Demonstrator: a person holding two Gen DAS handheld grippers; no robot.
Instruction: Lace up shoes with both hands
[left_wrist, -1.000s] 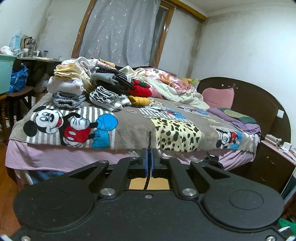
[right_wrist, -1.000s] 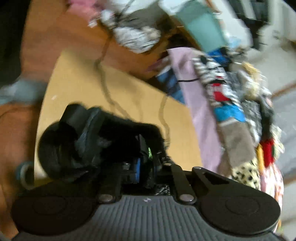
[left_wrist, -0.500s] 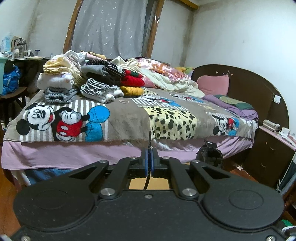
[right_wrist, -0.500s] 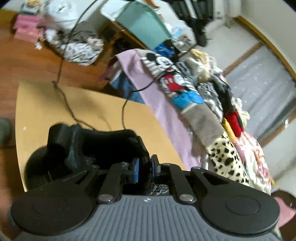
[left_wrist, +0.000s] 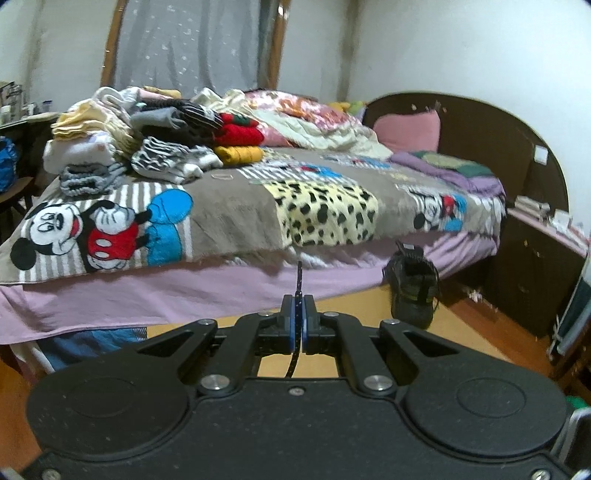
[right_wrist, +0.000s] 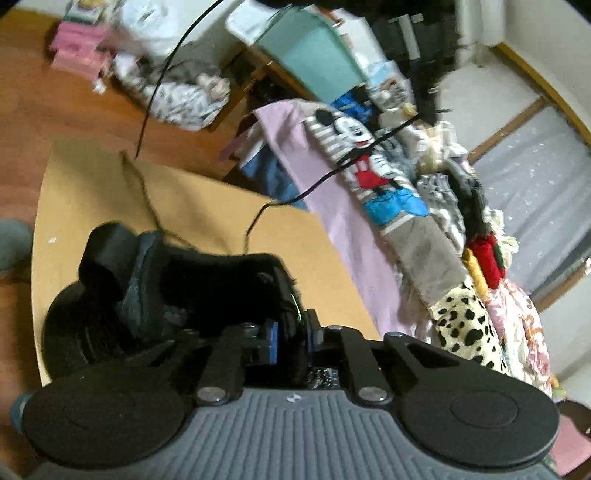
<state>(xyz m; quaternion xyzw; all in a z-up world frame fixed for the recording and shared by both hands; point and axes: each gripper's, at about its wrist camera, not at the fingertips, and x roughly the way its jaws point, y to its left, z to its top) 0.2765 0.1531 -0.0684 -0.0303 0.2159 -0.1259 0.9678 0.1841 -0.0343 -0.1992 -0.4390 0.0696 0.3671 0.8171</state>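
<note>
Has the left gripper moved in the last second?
Yes. In the left wrist view the left gripper, jaws shut on the shoelace, has swung right and dropped lower: the bed slid left and up, and the black shoe came fully into view.

The shoe (right_wrist: 177, 291) at lower left is black. The tabletop (right_wrist: 207, 206) is tan, the floor (right_wrist: 55, 107) at upper left red-brown. The blanket (left_wrist: 221, 218) mid-frame is grey with a striped cartoon-mouse patch and a yellow black-spotted patch. The pillow (left_wrist: 406, 131) at upper right is pink.
</note>
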